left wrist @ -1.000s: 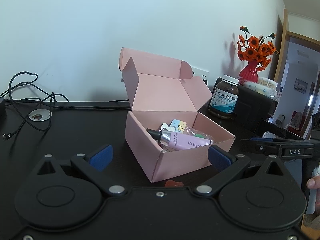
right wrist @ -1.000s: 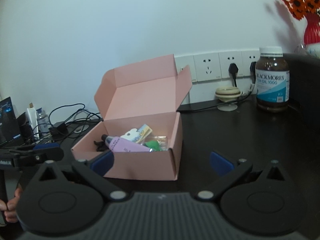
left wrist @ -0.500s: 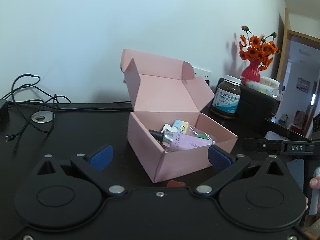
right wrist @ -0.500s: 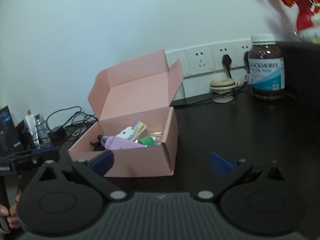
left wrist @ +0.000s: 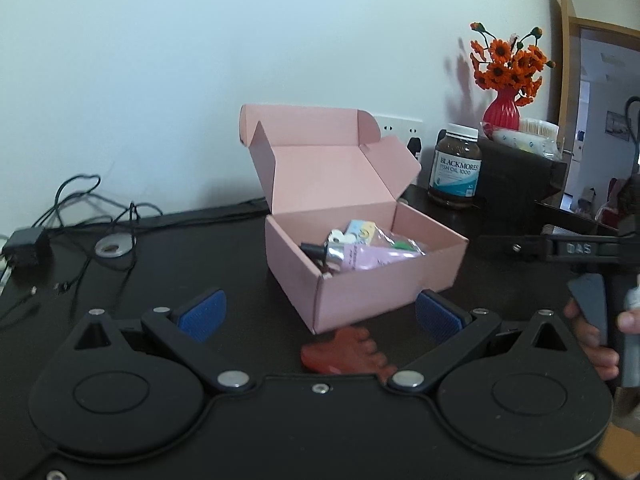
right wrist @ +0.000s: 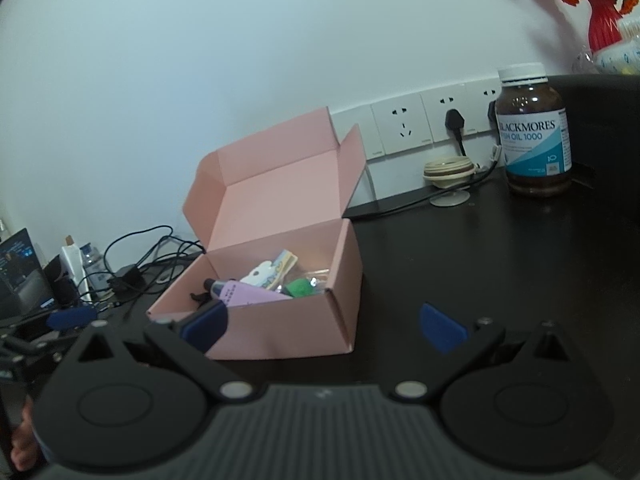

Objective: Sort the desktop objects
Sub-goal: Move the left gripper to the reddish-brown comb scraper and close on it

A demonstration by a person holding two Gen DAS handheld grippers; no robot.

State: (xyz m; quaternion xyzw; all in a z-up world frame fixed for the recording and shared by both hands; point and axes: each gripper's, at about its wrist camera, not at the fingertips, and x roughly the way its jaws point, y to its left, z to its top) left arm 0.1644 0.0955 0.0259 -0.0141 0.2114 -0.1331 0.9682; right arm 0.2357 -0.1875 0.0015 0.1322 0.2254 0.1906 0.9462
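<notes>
An open pink cardboard box (left wrist: 372, 288) (right wrist: 280, 332) stands on the black desk with its lid up. Inside lie a lilac tube (left wrist: 362, 258) (right wrist: 250, 294), a small yellow-blue card (left wrist: 362, 232) (right wrist: 282, 266) and a clear bag with something green (left wrist: 400, 244) (right wrist: 300, 286). A red foot-shaped item (left wrist: 344, 350) lies on the desk just before the box's near corner. My left gripper (left wrist: 318, 314) is open, with the foot-shaped item low between its fingers. My right gripper (right wrist: 324, 324) is open, facing the box's right front corner, its left pad in front of the box.
A brown supplement bottle (left wrist: 456, 166) (right wrist: 534, 130) stands at the back right by wall sockets (right wrist: 404, 128). A red vase of orange flowers (left wrist: 504, 72) sits on a black cabinet. Cables and a charger (left wrist: 28, 242) lie at the left. A hand (left wrist: 592, 344) holds the other gripper's handle.
The left gripper has pulled back and up, so the box looks smaller and the red foot-shaped item now shows fully. The right gripper has drifted right and closer to the box.
</notes>
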